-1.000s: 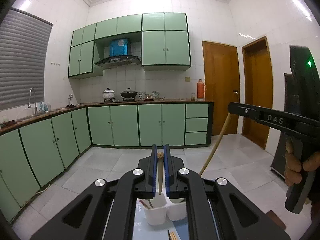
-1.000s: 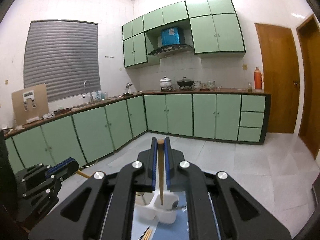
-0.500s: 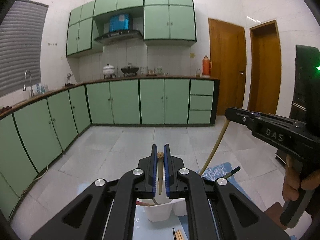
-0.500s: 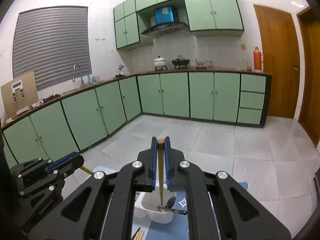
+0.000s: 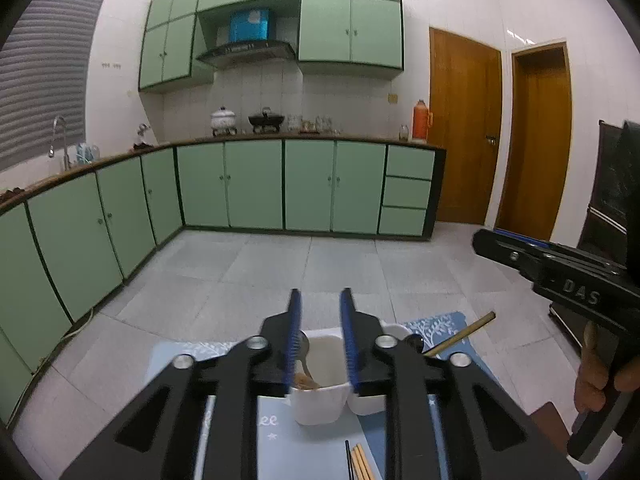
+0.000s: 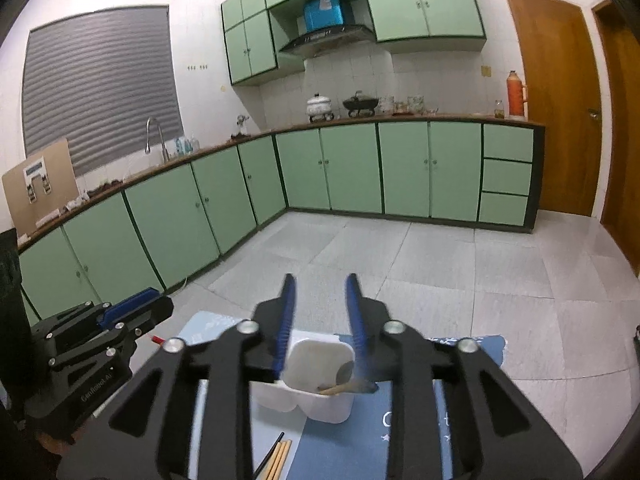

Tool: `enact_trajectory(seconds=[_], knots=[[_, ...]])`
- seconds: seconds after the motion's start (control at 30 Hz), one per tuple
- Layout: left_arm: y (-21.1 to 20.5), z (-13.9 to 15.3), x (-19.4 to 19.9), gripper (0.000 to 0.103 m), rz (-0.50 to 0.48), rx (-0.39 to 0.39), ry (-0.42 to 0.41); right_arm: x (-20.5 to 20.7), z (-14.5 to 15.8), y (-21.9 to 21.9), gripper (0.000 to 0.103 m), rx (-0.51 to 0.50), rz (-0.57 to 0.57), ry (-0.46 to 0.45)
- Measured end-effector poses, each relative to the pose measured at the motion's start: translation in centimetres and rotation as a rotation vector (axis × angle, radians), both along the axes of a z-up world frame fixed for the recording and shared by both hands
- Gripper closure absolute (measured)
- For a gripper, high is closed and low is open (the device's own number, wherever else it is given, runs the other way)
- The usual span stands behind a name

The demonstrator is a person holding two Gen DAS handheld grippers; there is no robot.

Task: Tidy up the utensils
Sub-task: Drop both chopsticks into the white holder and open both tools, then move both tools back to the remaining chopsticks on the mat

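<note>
Left gripper (image 5: 320, 316): blue-padded fingers spread apart, nothing between them, positioned above the white plastic two-compartment utensil holder (image 5: 320, 404). Right gripper (image 6: 320, 304): fingers likewise released. Wooden chopstick (image 6: 336, 389) leans inside holder's compartment w/ a metal spoon (image 6: 345, 372). Loose wooden chopsticks (image 5: 362, 462) lie on blue patterned mat (image 5: 436, 326) near holder.

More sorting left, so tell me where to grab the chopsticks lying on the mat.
Pinch the chopsticks across their shafts from straight above: they lie flat and side by side on the mat, so a grip spanning the bundle likely takes them together. Only their ends show.
</note>
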State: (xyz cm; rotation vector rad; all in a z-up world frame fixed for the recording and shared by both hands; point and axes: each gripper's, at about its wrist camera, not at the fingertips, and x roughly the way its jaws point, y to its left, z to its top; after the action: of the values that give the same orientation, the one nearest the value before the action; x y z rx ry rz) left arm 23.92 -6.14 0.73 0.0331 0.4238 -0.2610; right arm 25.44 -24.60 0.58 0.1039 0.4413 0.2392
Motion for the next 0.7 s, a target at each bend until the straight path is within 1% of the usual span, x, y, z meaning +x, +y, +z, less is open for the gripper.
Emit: enact_trajectory(seconds=[0.07,0.1,0.17,0.2,0.23,0.27,0.33,0.37,0.47,0.53,0.63,0.7], knots=[[0.5,0.6,-1.0,0.067,0.006,-0.007,-0.024,-1.3,0.5,-0.5,0.061,0.012,-0.009,-0.022],[0.7,0.9,-1.6,0.065,0.01,-0.01,-0.037,-1.9,0.5,-0.8,0.059,0.017,-0.011,-0.03],[1.0,1.3,-2.7,0.063,0.018,-0.011,-0.051,-3.6,0.7,-1.3,0.051,0.031,-0.023,-0.049],[1.3,1.4,-3.6,0.06,0.018,-0.017,-0.059,-4.3,0.7,-1.5,0.05,0.037,-0.027,-0.057],[1.6,1.5,-4.1,0.057,0.02,-0.021,-0.065,-5.3,0.6,-1.7,0.046,0.041,-0.032,-0.065],[1.9,1.4,-5.1,0.056,0.025,-0.025,-0.074,-6.3,0.5,-1.9,0.041,0.042,-0.041,-0.074],[2.3,1.0,-6.6,0.052,0.033,-0.025,-0.083,-8.2,0.1,-2.3,0.036,0.04,-0.054,-0.092],[2.5,0.8,-7.1,0.052,0.034,-0.027,-0.082,-9.0,-0.2,-2.4,0.033,0.04,-0.058,-0.097],[3.2,-0.9,-9.3,0.05,0.044,-0.04,-0.053,-11.9,-1.9,-2.5,0.028,0.038,-0.067,-0.083],[3.6,-2.3,-10.4,0.05,0.054,-0.039,-0.027,-13.3,-3.0,-2.5,0.026,0.034,-0.076,-0.065],[3.9,-4.7,-12.2,0.049,0.063,-0.01,0.008,-15.5,-5.2,-2.1,0.026,0.022,-0.088,-0.03],[4.0,-6.6,-13.0,0.049,0.054,0.006,0.053,-16.8,-6.9,-1.6,0.026,0.009,-0.091,0.002]])
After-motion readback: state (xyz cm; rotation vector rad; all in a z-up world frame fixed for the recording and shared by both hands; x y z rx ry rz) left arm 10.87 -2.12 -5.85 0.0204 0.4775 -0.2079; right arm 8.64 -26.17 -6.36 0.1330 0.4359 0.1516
